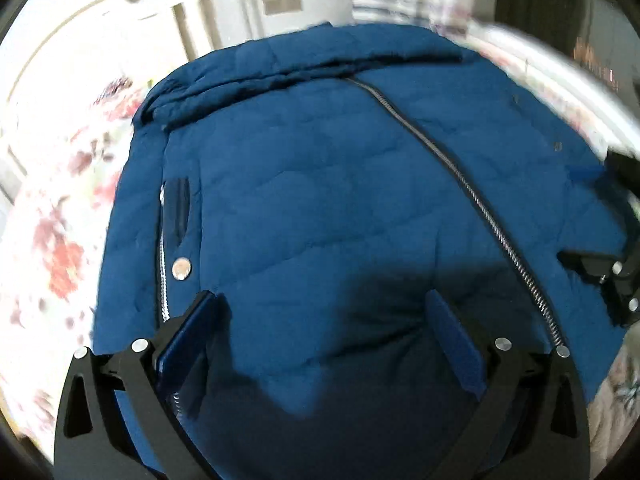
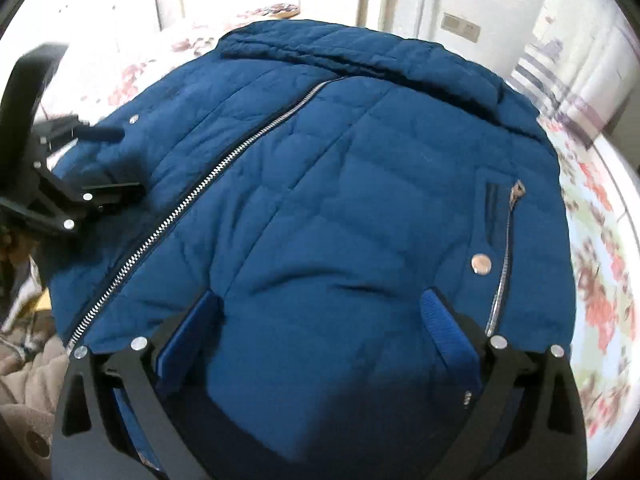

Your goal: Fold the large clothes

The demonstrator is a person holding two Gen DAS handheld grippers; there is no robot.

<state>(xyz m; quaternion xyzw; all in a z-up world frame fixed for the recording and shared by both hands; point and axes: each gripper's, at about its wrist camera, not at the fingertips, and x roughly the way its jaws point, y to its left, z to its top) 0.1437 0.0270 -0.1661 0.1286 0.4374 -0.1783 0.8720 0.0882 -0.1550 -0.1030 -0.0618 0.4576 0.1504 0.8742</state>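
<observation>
No legible label. Blue jacket [image 1: 320, 200] flat on floral bed [image 1: 52, 240], zip [image 1: 460, 168] toward 12. L gripper [image 1: 320, 332], R gripper [image 2: 320, 328] both spread, apparently just above fabric.

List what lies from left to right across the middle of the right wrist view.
Left claw → main zipper → blue jacket front → pocket snap → pocket zipper → floral bedsheet.
</observation>
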